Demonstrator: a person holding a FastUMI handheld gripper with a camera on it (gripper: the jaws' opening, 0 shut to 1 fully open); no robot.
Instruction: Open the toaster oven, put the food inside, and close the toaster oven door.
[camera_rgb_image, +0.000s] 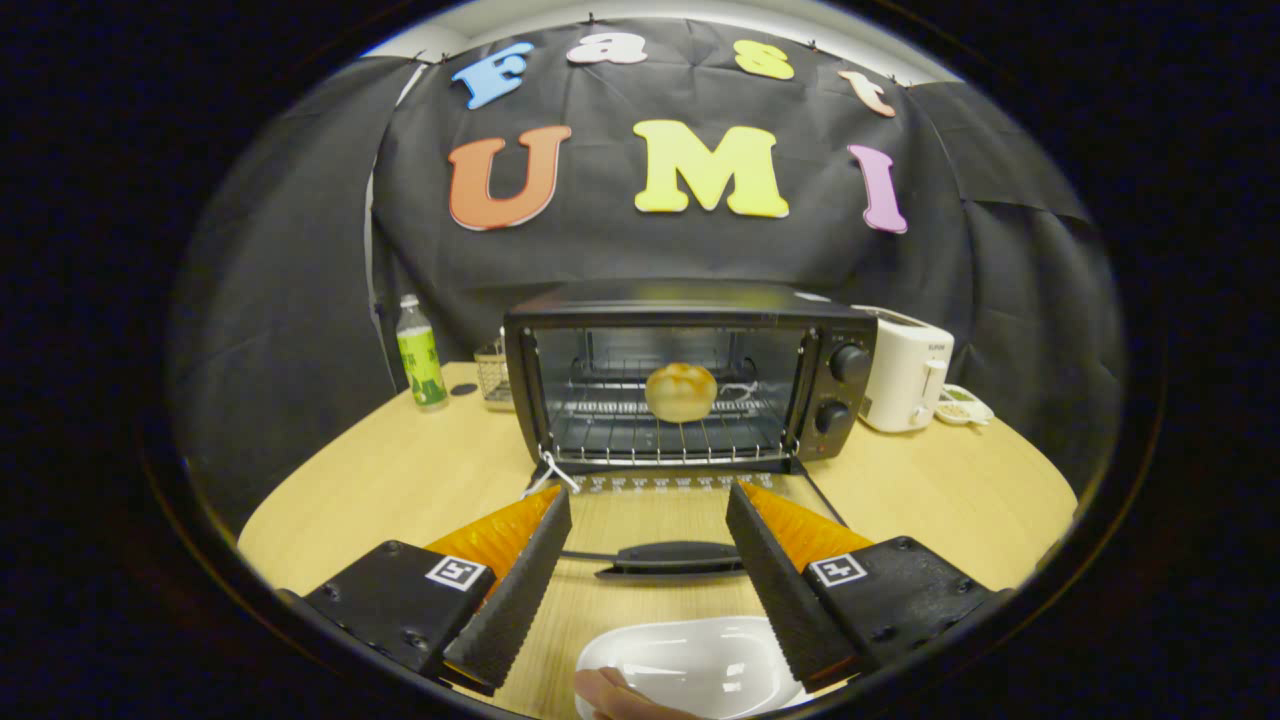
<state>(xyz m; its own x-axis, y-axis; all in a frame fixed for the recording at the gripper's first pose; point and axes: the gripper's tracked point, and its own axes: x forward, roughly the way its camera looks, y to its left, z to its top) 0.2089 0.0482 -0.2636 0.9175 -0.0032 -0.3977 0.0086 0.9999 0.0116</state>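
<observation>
Two fingers of the gripper (648, 500) stand wide apart, holding nothing; bun (680, 391) already sits on the toaster oven (690, 375) rack, door handle (672, 558) between them, likely lined up for closing

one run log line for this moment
door: open | bun: on rack in oven | gripper: fingers open, holding nothing, handle between them | next: close door

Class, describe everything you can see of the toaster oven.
The toaster oven is a black box on the wooden table, its glass door folded down flat between the open gripper fingers. A bun sits on its wire rack. Two knobs stack beside the opening; a white toaster stands next to them.
</observation>
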